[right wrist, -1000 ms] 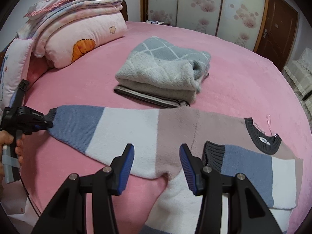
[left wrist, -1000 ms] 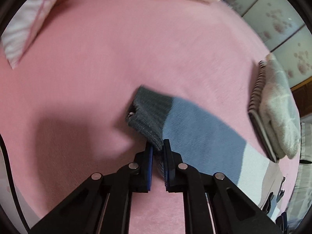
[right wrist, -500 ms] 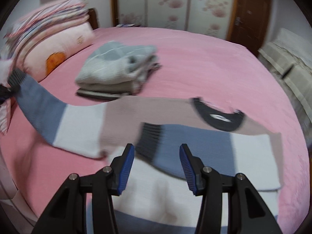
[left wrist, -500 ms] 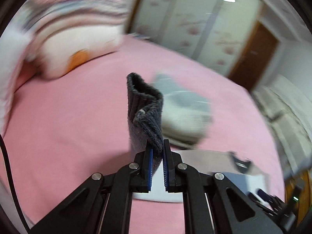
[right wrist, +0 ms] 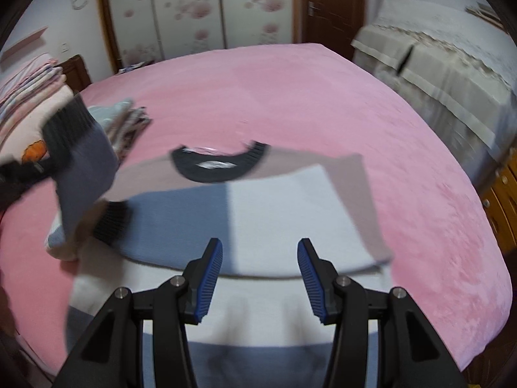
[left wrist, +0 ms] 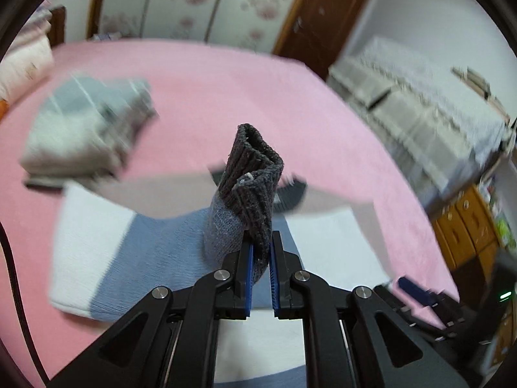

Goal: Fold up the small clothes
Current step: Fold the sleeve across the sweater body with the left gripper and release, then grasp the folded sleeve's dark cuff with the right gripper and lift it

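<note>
My left gripper (left wrist: 261, 258) is raised above the bed, its two blue-padded fingers (left wrist: 247, 263) pinched close together on the dark ribbed sleeve cuff (left wrist: 253, 177), which stands up from between them. My right gripper (right wrist: 260, 278) hangs lower and level, its blue pads (right wrist: 210, 278) spread wide apart with nothing between them. From the right wrist view, my left gripper shows only as a dark blurred shape at the far left edge.

The sweater (right wrist: 258, 213) lies on the bed (right wrist: 323, 103) ahead of the right jaws; folded clothes (left wrist: 87, 129) sit far left.
</note>
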`<state>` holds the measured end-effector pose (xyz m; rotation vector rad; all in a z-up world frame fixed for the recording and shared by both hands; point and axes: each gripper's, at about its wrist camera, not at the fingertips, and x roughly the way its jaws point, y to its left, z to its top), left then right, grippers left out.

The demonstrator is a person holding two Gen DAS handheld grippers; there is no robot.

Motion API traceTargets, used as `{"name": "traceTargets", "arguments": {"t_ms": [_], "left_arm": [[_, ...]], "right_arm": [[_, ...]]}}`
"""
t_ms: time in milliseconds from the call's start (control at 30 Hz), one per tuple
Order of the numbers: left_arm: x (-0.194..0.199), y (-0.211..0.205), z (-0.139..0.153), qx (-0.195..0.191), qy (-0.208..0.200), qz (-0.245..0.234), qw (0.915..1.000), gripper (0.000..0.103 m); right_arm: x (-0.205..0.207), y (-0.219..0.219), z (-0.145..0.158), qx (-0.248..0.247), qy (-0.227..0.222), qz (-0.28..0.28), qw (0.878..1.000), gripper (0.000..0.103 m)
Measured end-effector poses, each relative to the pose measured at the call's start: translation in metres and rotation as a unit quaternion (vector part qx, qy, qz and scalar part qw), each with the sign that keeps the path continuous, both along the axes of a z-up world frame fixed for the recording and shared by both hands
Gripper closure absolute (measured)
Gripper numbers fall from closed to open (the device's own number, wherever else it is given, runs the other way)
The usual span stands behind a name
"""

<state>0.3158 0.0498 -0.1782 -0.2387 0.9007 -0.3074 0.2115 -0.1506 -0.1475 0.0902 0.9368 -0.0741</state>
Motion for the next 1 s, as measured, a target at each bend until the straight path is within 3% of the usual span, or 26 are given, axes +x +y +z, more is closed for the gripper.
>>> {"name": "traceTargets", "arguments": {"t_ms": [200, 367, 467, 500, 533, 667, 800, 1000], "left_arm": [[-0.011, -0.048, -0.082, 0.044, 0.062, -0.029, 0.9967, 0.095], [-0.029, -0.043, -0.093, 0.05, 0.063, -0.041, 0.9959, 0.085], [-0.034, -0.033, -0.083, 0.044, 0.072, -0.04, 0.9957, 0.05], [-0.038, -0.028, -0.078, 0.047, 0.07, -0.035, 0.9958, 0.032], [-0.044, -0.022, -0.071, 0.056, 0.062, -0.027, 0.9961, 0.028], [-0.061, 0.005, -0.045, 0.066, 0.028, -0.026, 0.9971, 0.028], [-0.082, 0.061, -0.03, 0.103, -0.009, 0.036, 0.994, 0.027], [-0.09, 0.156, -0.051, 0.101, 0.022, 0.154, 0.9826, 0.027]], "right_arm": [[-0.009, -0.04, -0.026, 0.013, 0.025, -0.021, 0.999, 0.054], [-0.007, -0.043, -0.04, 0.016, 0.038, -0.008, 0.999, 0.054], [-0.002, -0.038, -0.041, 0.021, 0.038, 0.007, 0.999, 0.054], [0.0, -0.035, -0.041, 0.024, 0.037, 0.012, 0.999, 0.054], [0.003, -0.031, -0.039, 0.027, 0.036, 0.018, 0.999, 0.054], [0.015, -0.017, -0.032, 0.045, 0.028, 0.046, 0.998, 0.054], [0.033, -0.004, -0.028, 0.069, 0.031, 0.081, 0.994, 0.054], [0.065, 0.017, -0.039, 0.087, 0.047, 0.13, 0.987, 0.054]]}}
